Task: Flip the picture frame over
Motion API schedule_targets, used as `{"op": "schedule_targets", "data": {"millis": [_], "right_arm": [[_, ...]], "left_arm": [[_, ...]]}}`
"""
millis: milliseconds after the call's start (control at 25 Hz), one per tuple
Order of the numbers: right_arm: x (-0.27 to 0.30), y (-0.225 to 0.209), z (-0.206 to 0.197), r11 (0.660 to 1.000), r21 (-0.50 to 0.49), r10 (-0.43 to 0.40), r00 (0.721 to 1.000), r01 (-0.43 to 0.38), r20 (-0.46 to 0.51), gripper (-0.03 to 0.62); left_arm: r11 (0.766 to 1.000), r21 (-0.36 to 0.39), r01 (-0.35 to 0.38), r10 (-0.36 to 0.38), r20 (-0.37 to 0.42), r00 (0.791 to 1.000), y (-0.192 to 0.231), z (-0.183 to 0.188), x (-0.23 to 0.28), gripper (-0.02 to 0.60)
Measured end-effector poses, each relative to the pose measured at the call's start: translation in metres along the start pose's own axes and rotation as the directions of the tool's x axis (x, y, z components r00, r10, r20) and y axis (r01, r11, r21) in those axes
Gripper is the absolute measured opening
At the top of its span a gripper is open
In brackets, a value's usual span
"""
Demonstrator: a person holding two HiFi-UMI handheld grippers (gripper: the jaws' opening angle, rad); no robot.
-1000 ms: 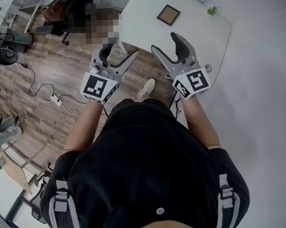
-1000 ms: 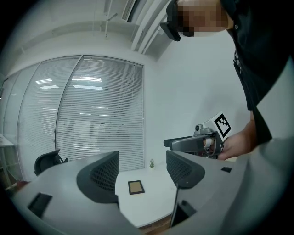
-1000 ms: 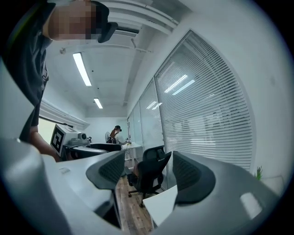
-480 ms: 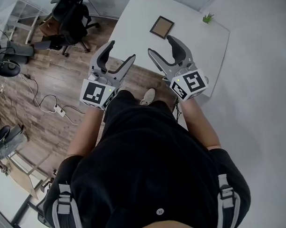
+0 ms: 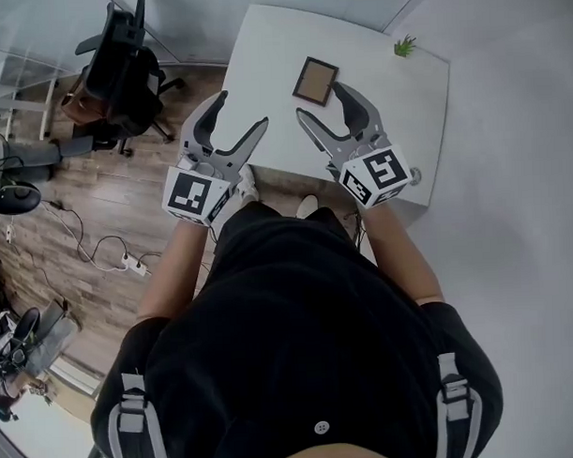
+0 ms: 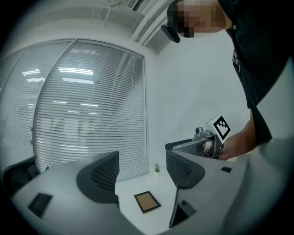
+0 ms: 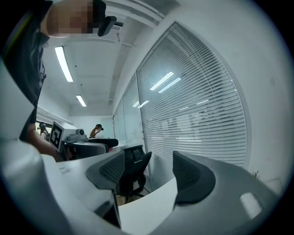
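Your left gripper (image 5: 241,110) and right gripper (image 5: 321,100) are both released, gripping nothing. The picture frame (image 5: 316,80) lies flat on the table (image 5: 262,55).

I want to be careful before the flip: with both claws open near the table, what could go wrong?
1. The picture frame lies flat on the white table, so the right claw may push it instead of lifting an edge.
2. The right gripper view does not show the frame, so aim may be off.

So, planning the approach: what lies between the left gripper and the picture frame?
Only bare white table separates left gripper and picture frame, per the left gripper view.
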State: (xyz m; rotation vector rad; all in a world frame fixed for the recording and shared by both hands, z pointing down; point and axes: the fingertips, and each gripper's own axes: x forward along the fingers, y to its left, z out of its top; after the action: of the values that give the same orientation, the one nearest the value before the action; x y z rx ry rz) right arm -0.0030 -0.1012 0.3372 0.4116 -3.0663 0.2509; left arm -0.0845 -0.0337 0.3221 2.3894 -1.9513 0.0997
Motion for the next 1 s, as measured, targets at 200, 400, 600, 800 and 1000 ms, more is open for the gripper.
{"op": "schedule_targets", "data": {"millis": [200, 400, 600, 800, 1000], "right_arm": [[0.045, -0.026, -0.012, 0.994, -0.001, -0.106, 0.993, 0.106, -0.047, 0.324], [0.079, -0.051, -0.03, 0.972, 0.031, -0.23, 0.969, 0.233, -0.088, 0.324], [0.096, -0.078, -0.063, 0.918, 0.06, -0.379, 0.912, 0.392, -0.158, 0.324], [0.105, -0.102, -0.105, 0.847, 0.062, -0.503, 0.833, 0.529, -0.233, 0.324], [0.111, -0.119, -0.142, 0.762, 0.056, -0.608, 0.743, 0.645, -0.28, 0.314]], "left_arm": [[0.993, 0.013, 0.121, -0.121, 0.002, 0.993, 0.043, -0.005, 0.035, 0.31], [0.974, 0.009, 0.225, -0.225, -0.015, 0.974, 0.081, -0.021, 0.063, 0.31], [0.943, -0.01, 0.332, -0.332, -0.019, 0.943, 0.104, -0.038, 0.09, 0.309], [0.912, -0.019, 0.409, -0.409, -0.031, 0.912, 0.115, -0.063, 0.109, 0.308], [0.881, -0.032, 0.472, -0.473, -0.044, 0.88, 0.121, -0.083, 0.124, 0.308]]}}
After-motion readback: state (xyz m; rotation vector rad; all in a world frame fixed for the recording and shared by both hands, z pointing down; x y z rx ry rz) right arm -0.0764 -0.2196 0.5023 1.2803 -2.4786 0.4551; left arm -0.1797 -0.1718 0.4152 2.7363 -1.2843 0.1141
